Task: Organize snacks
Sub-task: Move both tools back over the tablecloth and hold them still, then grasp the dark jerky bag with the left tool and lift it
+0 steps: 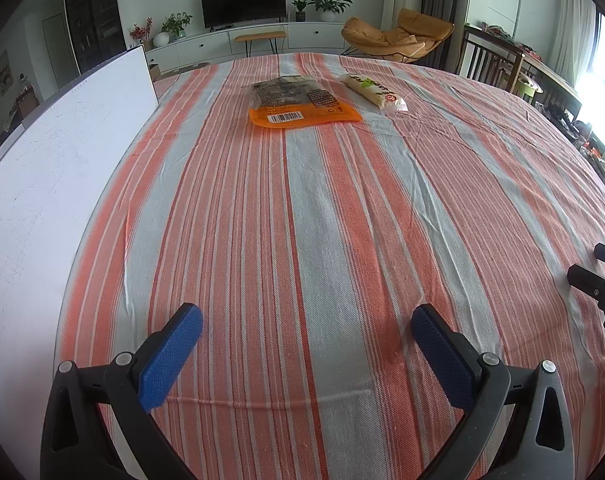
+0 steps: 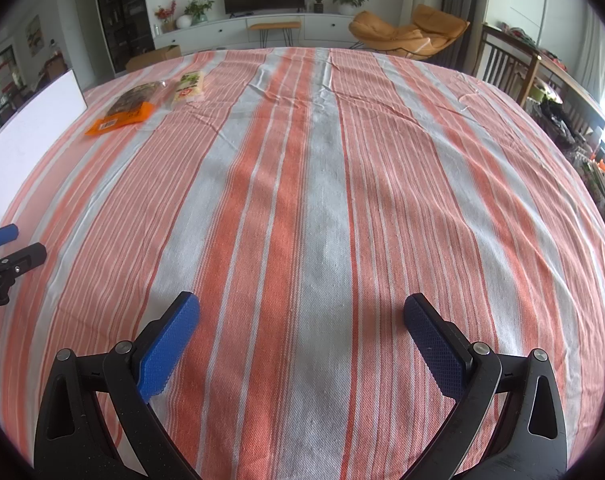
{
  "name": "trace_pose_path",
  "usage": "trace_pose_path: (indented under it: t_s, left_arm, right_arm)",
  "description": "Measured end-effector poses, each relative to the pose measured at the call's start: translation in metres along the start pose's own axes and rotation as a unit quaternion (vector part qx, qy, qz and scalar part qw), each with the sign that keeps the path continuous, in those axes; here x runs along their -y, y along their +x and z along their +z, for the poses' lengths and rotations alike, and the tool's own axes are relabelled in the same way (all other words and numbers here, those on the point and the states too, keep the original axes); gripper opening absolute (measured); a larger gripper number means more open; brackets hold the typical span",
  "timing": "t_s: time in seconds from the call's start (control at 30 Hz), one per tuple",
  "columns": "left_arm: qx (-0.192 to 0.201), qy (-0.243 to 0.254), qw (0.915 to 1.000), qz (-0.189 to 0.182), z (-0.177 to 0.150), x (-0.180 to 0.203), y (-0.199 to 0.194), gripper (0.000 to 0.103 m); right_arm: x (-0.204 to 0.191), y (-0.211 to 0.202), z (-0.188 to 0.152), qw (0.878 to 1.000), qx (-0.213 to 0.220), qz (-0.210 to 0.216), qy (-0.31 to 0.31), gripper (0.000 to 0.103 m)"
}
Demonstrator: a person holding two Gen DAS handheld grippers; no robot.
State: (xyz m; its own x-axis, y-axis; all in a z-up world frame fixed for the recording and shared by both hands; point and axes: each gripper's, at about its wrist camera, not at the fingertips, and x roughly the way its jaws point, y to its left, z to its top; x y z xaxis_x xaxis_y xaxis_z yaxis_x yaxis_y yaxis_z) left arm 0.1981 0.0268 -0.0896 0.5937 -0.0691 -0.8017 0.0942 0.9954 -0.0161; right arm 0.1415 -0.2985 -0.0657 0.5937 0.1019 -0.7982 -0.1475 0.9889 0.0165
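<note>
Two snack packets lie flat at the far end of the striped tablecloth [image 1: 302, 220]: an orange packet [image 1: 300, 106] with a barcode and, just beside it, a pale packet [image 1: 374, 91] printed in green. Only the left view shows the barcode clearly. Left gripper [image 1: 307, 322] and right gripper [image 2: 301, 312] hover well apart from them, jaws spread wide, holding nothing. A white board [image 1: 62, 152] stands at the left.

A home living room. A dark television [image 1: 243, 2] stands on a long white low cabinet [image 1: 258, 40] against the far wall, flanked by potted plants [image 1: 328, 3]; an orange lounge chair [image 1: 398, 36] sits to the right, near wooden dining chairs [image 1: 488, 62]. In front, a table under a striped orange-and-grey cloth [image 1: 342, 208].
</note>
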Motion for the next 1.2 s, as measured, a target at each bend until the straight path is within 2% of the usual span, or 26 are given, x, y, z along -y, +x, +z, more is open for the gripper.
trace_pose_path:
  t_s: [0.3,0.37,0.43,0.63,0.7,0.77,0.93,1.0,1.03,1.07,1.13,1.2]
  left_arm:
    - [-0.002,0.003,1.0000,-0.001,0.001,0.000,0.000,0.103]
    - [-0.028,0.011,0.9995,-0.008,0.007,-0.003,0.002,0.103]
    - [-0.050,-0.002,0.9985,-0.022,0.020,-0.011,0.007,0.103]
    - [-0.049,-0.065,0.9946,-0.063,0.105,-0.048,0.016,0.103]
    - [-0.066,-0.065,0.9926,-0.078,0.140,-0.050,0.034,0.103]
    - [-0.072,-0.062,0.9925,-0.077,0.168,-0.047,0.053,0.103]
    - [-0.106,-0.080,0.9878,-0.081,0.210,-0.034,0.110,0.103]
    - [-0.128,-0.067,0.9874,-0.064,0.219,-0.026,0.135,0.102]
    - [-0.129,-0.058,0.9890,-0.044,0.222,-0.024,0.143,0.102]
    - [-0.116,-0.047,0.9921,-0.006,0.225,-0.023,0.149,0.102]
    - [-0.109,-0.049,0.9923,0.032,0.226,-0.028,0.157,0.102]
    - [-0.097,-0.050,0.9929,0.047,0.220,-0.032,0.158,0.101]
  right_arm:
    - [0.000,0.000,0.000,1.000,0.000,0.000,0.000,0.103]
    - [0.000,-0.001,0.000,1.000,0.000,0.000,0.000,0.103]
    - [0.000,-0.001,0.000,1.000,0.000,0.000,0.000,0.103]
    - [0.000,-0.001,0.000,1.000,0.000,0.000,0.000,0.103]
    - [0.000,-0.001,0.000,1.000,0.000,0.000,0.000,0.103]
    - [0.000,-0.001,0.000,1.000,0.000,0.000,0.000,0.103]
    - [0.000,-0.001,0.000,1.000,0.000,0.000,0.000,0.103]
    - [0.000,-0.001,-0.001,1.000,0.000,0.000,0.000,0.103]
    - [0.000,-0.001,-0.001,1.000,0.000,0.000,0.000,0.103]
    - [0.000,-0.001,0.000,1.000,0.000,0.000,0.000,0.103]
    - [0.000,-0.001,-0.001,1.000,0.000,0.001,0.000,0.103]
    - [0.000,-0.001,0.000,1.000,0.000,0.001,0.000,0.103]
